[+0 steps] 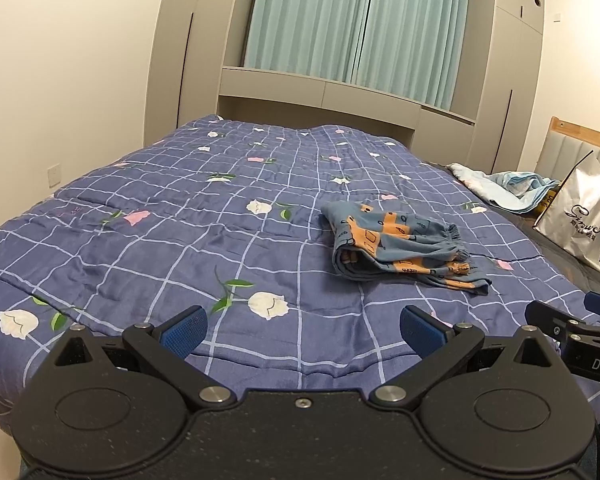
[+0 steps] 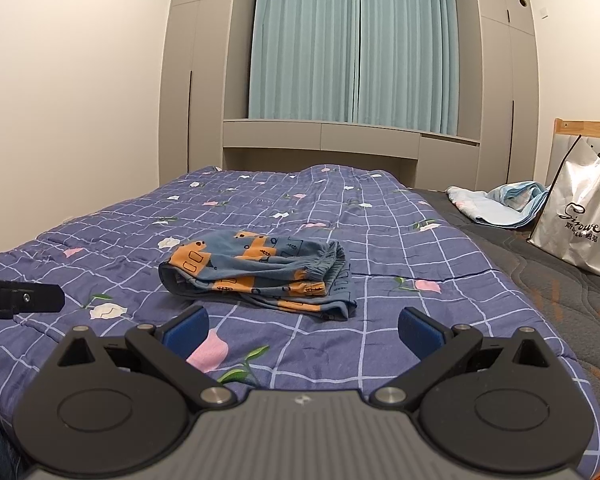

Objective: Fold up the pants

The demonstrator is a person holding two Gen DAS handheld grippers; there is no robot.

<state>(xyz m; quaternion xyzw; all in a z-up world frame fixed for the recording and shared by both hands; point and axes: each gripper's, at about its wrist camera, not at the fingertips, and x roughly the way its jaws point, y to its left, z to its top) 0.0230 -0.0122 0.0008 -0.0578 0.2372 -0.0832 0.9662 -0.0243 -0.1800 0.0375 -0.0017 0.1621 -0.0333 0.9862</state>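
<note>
The pants, blue-grey with orange patches, lie folded in a compact bundle on the blue checked floral quilt. They also show in the right wrist view, ahead of my right gripper. My left gripper is open and empty, held near the bed's front edge, left of and nearer than the pants. My right gripper is open and empty, a short way in front of the pants. The right gripper shows at the right edge of the left wrist view. The left gripper shows at the left edge of the right wrist view.
A white shopping bag stands at the right on the dark mattress. A crumpled light blue cloth lies behind it. Grey wardrobes and teal curtains stand beyond the bed.
</note>
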